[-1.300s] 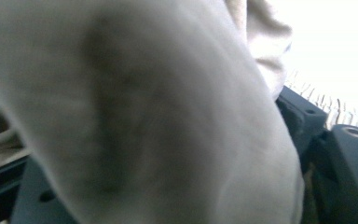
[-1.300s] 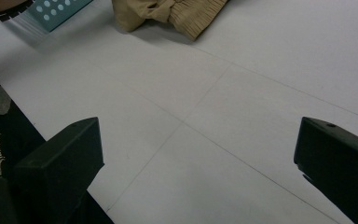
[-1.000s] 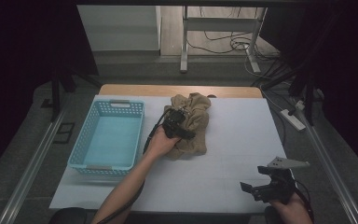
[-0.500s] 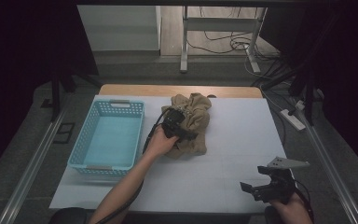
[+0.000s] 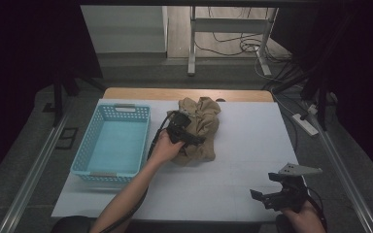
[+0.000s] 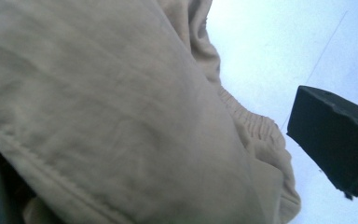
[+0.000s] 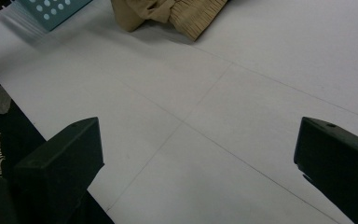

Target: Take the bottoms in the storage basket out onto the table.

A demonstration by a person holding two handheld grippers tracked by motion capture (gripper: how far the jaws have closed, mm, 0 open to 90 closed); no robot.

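Tan garment (image 5: 200,128) lies bunched near the table's (image 5: 252,145) far edge, beside the basket (image 5: 111,143). Soft, light, floppy; grab a thick fold. Left gripper (image 5: 187,138) jaws just opened wide over it, not pinching.

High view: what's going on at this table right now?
A person works a crumpled tan garment lying on the white table beside an empty blue basket. The left hand-held gripper is on the cloth; its jaws have just been opening and now stand wide, with fabric lying between them, not pinched. The right hand-held gripper waits open near the table's front edge, holding nothing.
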